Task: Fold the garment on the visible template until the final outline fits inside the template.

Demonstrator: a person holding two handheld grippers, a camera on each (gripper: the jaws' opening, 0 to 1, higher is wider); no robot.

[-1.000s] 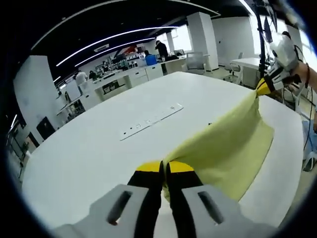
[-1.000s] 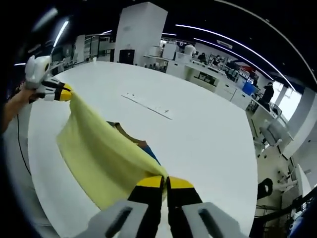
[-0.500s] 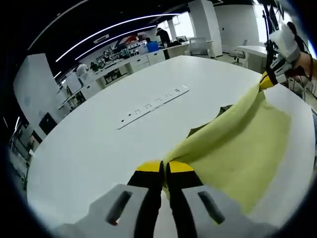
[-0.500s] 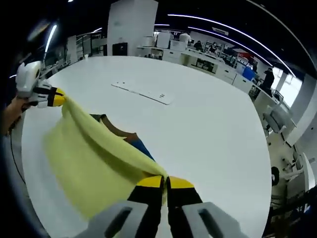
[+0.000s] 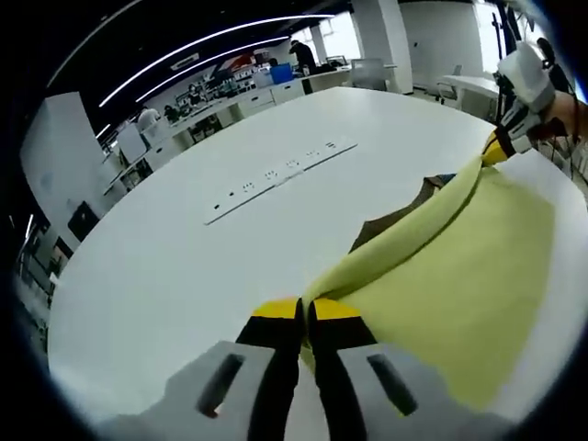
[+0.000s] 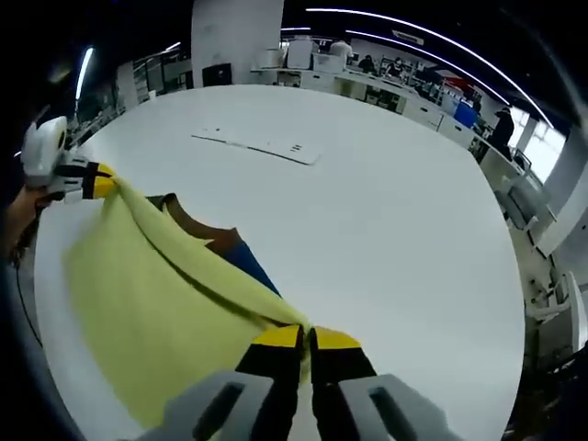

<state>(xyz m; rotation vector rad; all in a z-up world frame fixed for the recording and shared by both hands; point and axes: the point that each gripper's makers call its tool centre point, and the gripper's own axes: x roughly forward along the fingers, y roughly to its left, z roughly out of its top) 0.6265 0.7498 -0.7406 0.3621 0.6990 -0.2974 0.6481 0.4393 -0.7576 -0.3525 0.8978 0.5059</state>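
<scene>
Lowered since a second ago, yellow garment (image 5: pixel 459 266) stretched over white table (image 5: pixel 184 266) between left tool (image 5: pixel 303 310) and right tool (image 6: pixel 304 336), both pinching corners; light, floppy, grip edges

No legible text, labels, brands or nos. in either view. White strip (image 5: pixel 280 173) on the table (image 5: pixel 165 276) has small dark marks, too small to read; same strip (image 6: pixel 257 145) in right gripper view, marks also unreadable. Background signage blurred.
</scene>
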